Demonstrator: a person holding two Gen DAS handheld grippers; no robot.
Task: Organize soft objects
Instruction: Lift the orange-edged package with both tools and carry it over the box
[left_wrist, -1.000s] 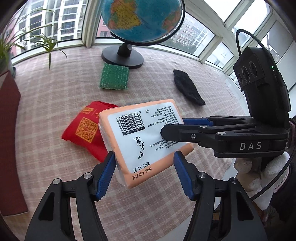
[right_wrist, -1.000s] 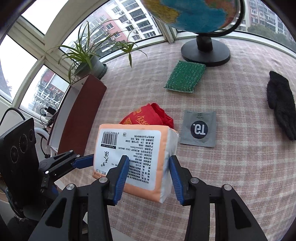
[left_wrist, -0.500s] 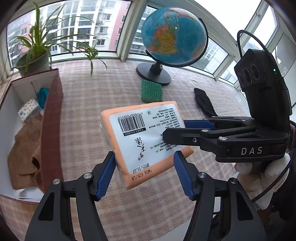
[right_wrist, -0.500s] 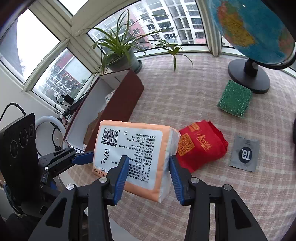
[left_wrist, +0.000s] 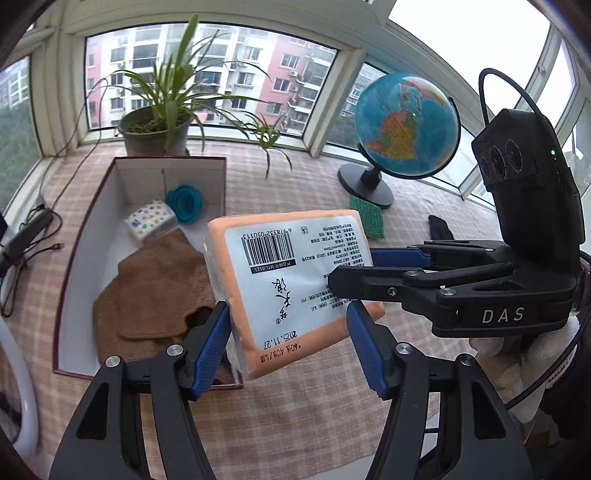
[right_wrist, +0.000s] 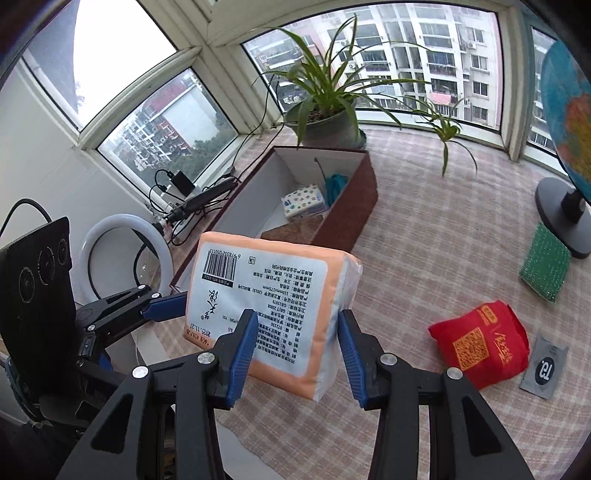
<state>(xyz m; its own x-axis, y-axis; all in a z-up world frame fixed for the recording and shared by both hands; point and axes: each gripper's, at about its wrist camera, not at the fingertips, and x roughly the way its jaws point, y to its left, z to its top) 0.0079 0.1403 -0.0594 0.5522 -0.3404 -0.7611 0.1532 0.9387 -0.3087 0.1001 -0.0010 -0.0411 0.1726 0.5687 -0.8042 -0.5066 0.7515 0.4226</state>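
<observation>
both the left gripper and right gripper are clenching the orange tissue pack, holding it in the air above the box's near edge. it is looking light, squashy and slick-wrapped, so gripping its flat sides is suiting it.

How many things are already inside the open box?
3: a brown towel in the box, a spotted tissue pack behind it, and a teal cup at the back. The towel may hide more.
</observation>
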